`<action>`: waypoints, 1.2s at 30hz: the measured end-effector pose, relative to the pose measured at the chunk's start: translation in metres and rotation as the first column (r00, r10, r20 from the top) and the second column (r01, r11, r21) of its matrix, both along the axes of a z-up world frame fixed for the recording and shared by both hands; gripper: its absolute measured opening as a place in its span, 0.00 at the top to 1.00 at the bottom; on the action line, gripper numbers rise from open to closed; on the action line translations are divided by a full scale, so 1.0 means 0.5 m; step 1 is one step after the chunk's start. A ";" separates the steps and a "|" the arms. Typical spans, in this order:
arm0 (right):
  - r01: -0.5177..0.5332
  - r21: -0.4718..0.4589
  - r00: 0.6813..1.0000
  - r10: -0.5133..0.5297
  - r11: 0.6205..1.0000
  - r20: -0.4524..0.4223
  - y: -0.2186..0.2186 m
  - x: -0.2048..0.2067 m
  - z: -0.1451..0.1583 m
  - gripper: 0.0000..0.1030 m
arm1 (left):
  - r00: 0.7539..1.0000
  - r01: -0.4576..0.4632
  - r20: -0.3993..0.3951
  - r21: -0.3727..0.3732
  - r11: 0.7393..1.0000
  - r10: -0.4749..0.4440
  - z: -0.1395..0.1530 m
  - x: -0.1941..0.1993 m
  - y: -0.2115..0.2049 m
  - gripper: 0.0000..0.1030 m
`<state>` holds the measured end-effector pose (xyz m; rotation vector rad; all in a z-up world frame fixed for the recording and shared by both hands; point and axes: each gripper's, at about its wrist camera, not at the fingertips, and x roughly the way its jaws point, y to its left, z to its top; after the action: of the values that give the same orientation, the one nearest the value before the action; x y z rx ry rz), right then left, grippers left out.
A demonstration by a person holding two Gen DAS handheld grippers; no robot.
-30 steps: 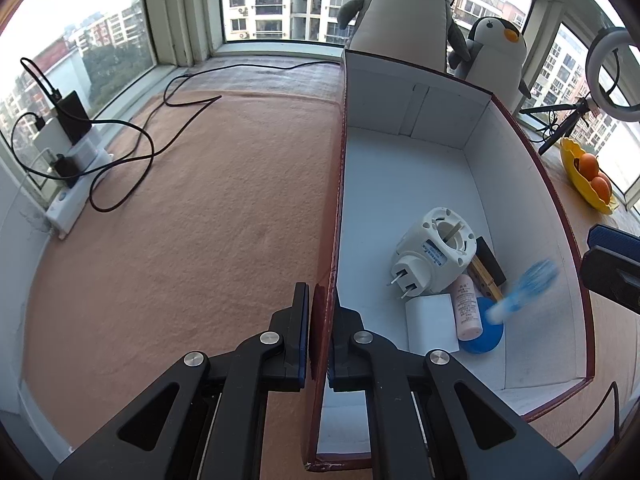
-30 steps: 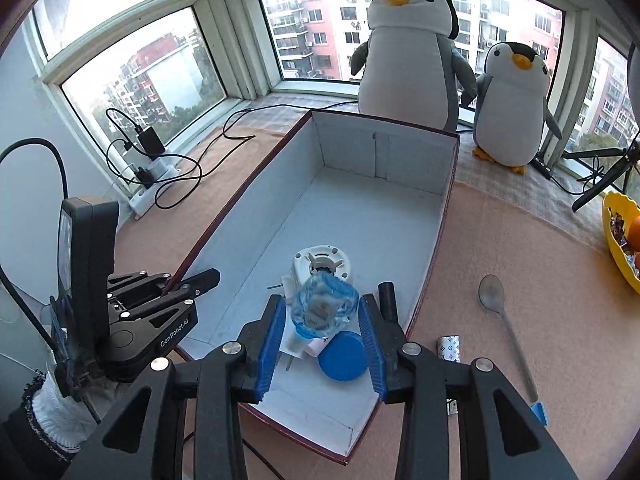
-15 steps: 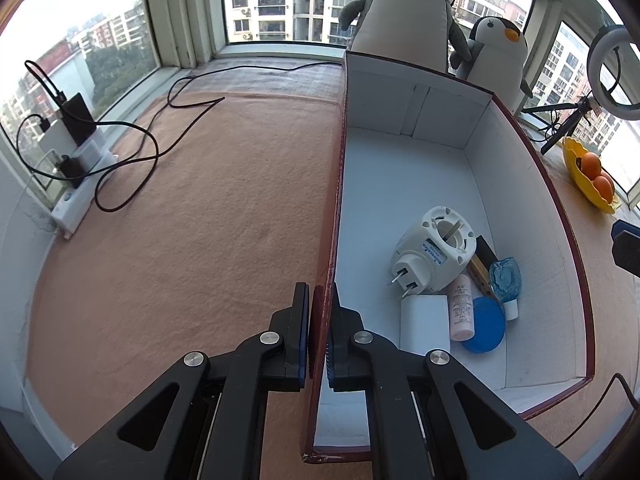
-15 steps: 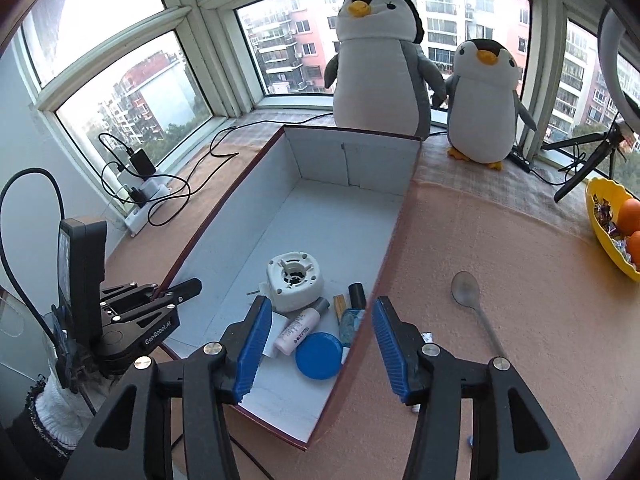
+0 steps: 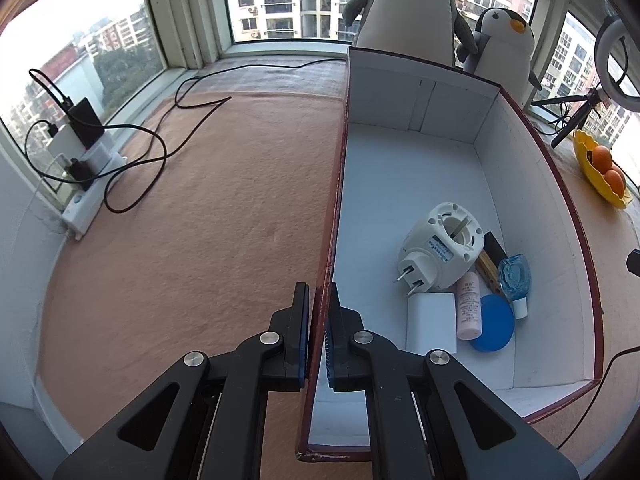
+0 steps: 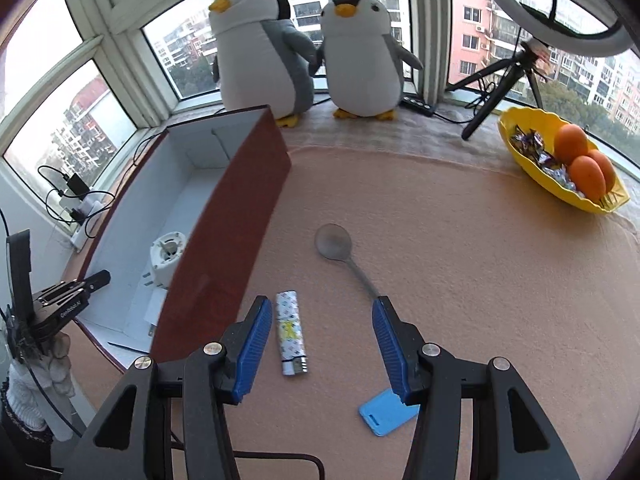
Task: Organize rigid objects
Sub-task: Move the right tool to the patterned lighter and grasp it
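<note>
My left gripper [image 5: 317,300] is shut on the left wall of the red box [image 5: 334,184], which is white inside. In the box lie a white plug device [image 5: 444,246], a pink tube [image 5: 468,306], a blue lid [image 5: 494,324], a white block [image 5: 431,324] and a small blue bottle [image 5: 515,278]. My right gripper [image 6: 320,312] is open and empty over the mat, right of the box [image 6: 228,220]. A patterned lighter [image 6: 291,332] lies between its fingers. A metal spoon [image 6: 340,252] with a blue handle end [image 6: 386,412] lies beside it.
Two plush penguins [image 6: 260,44] stand behind the box by the window. A yellow bowl with oranges [image 6: 560,164] sits at the right. A tripod with a ring light [image 6: 504,76] stands at the back right. A power strip with cables [image 5: 80,168] lies at the left.
My right gripper let go of the small blue bottle into the box. It then opened wide and swung right, out over the mat above the lighter and spoon. My left gripper stayed clamped.
</note>
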<state>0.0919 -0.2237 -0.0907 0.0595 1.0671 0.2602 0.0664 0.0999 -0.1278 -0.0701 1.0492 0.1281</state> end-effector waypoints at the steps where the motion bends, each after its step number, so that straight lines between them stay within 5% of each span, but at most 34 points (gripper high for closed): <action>1: 0.006 -0.003 1.000 -0.006 1.000 -0.006 -0.011 0.001 -0.005 0.53 | 1.000 -0.003 -0.001 0.003 1.000 0.003 0.000 0.000 0.000 0.94; 12: -0.024 0.008 0.999 0.024 1.000 -0.046 -0.035 0.018 -0.048 0.53 | 0.999 -0.035 -0.011 0.035 0.999 0.036 0.004 -0.004 -0.009 0.94; 26: -0.179 0.009 0.980 0.179 0.984 -0.089 0.056 0.021 -0.106 0.53 | 0.998 -0.063 -0.023 0.062 0.996 0.064 0.007 -0.008 -0.021 0.94; 36: -0.290 -0.083 0.951 0.278 0.953 -0.134 0.142 0.017 -0.156 0.60 | 0.997 -0.066 -0.024 0.066 0.996 0.067 0.006 -0.007 -0.022 0.93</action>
<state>0.1006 -0.1528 -0.1687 -0.1736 1.2082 0.4669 0.0627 0.0889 -0.1247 -0.0445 1.0682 0.2238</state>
